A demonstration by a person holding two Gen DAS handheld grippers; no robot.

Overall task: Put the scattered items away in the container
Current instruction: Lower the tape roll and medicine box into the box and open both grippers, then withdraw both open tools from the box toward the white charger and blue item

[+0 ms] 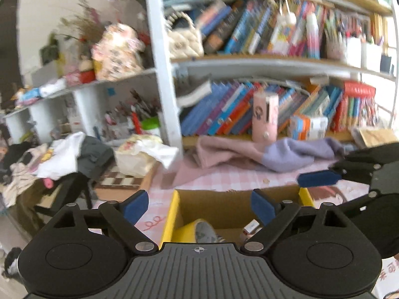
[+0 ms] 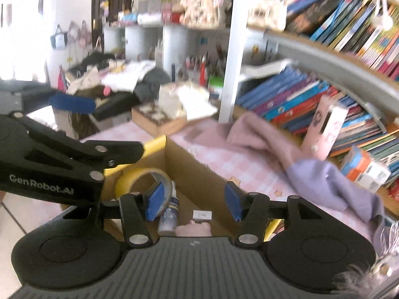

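Observation:
A cardboard box (image 1: pixel 224 206) with yellow flaps stands on the pink checked table, and both grippers hover over it. My left gripper (image 1: pixel 199 206) is open wide with nothing between its blue pads (image 1: pixel 136 205). Below it a yellow tape roll (image 1: pixel 194 231) lies in the box. My right gripper (image 2: pixel 195 203) is open too, narrower, and empty. Under it the box (image 2: pixel 199 174) holds the tape roll (image 2: pixel 144 179), a small bottle (image 2: pixel 169 216), a pink item (image 2: pixel 194 229) and a small white piece (image 2: pixel 202 215). The left gripper's body (image 2: pixel 49 164) crosses the box's left side.
A pink and purple cloth (image 1: pixel 261 152) lies rumpled on the table behind the box. A tall pink carton (image 1: pixel 265 117) and an orange-white box (image 1: pixel 308 125) stand before a packed bookshelf (image 1: pixel 249 62). A chessboard box (image 1: pixel 124 179) and heaped clothes (image 1: pixel 62 157) sit left.

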